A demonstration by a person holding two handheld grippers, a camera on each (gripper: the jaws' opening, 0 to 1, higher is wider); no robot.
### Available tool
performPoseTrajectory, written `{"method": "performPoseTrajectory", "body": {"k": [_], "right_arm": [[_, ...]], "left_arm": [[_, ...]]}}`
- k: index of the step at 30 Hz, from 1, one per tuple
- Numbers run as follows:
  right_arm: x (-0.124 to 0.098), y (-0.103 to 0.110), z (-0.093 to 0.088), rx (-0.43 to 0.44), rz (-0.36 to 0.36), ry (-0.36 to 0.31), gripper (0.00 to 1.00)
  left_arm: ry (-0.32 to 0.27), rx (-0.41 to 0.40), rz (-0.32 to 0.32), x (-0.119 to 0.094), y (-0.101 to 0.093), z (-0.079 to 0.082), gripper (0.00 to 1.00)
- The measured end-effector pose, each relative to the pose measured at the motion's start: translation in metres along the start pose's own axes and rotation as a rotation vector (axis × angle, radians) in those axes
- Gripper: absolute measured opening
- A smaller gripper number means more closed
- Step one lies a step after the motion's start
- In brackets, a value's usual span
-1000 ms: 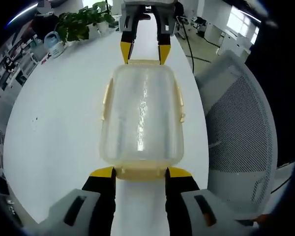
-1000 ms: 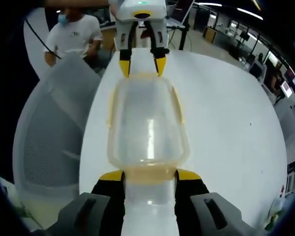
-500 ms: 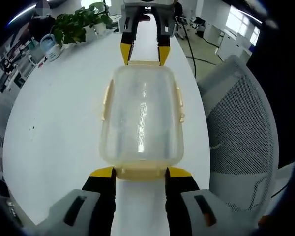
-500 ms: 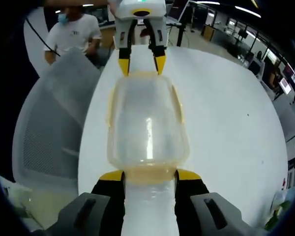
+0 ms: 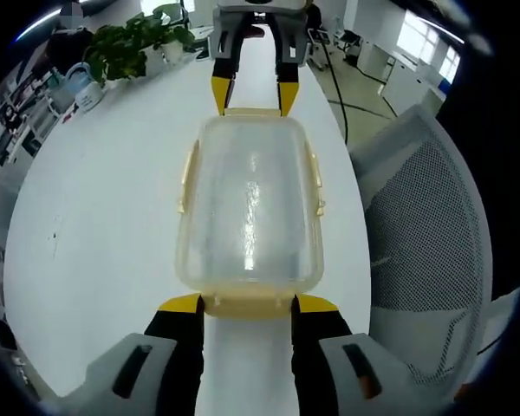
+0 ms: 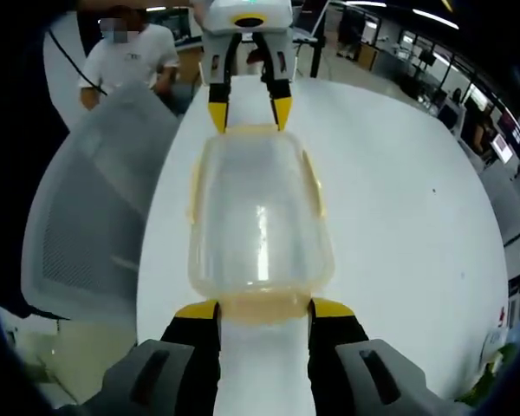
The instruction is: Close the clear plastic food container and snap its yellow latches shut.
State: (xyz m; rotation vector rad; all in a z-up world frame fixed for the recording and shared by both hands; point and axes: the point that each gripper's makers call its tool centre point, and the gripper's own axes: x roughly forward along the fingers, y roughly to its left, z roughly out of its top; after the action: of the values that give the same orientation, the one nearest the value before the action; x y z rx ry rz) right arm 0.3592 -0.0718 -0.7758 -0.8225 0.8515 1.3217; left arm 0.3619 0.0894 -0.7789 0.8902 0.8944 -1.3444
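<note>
A clear plastic container (image 5: pixel 247 208) with its lid on hangs lengthwise between both grippers, over a white table (image 5: pixel 95 217). In the left gripper view, my left gripper (image 5: pixel 247 303) is shut on the near yellow end latch (image 5: pixel 247 306). The right gripper (image 5: pixel 253 95) grips the far end latch. In the right gripper view the container (image 6: pixel 260 217) is seen from the other end. There my right gripper (image 6: pixel 264 309) clamps the near latch (image 6: pixel 264 308), and the left gripper (image 6: pixel 247 104) holds the far end. Yellow side latches (image 5: pixel 315 178) lie along the long sides.
A grey mesh chair (image 5: pixel 425 225) stands at the table's edge beside the container; the right gripper view has this chair (image 6: pixel 87 217) on its left. Potted plants (image 5: pixel 143 39) and small items sit at the table's far end. A person (image 6: pixel 130 56) stands behind the chair.
The container stays fixed between both grippers while the table and chair drift slightly behind it. Both grips are unchanged.
</note>
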Motion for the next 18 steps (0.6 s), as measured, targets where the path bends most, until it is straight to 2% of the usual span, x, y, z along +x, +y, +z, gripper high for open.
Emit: {"method": "performPoseTrajectory", "body": {"k": [18], "right_arm": [[-0.008, -0.004, -0.028, 0.007, 0.002, 0.01, 0.38]], "left_arm": [[0.004, 0.004, 0.001, 0.013, 0.001, 0.025, 0.39]]}}
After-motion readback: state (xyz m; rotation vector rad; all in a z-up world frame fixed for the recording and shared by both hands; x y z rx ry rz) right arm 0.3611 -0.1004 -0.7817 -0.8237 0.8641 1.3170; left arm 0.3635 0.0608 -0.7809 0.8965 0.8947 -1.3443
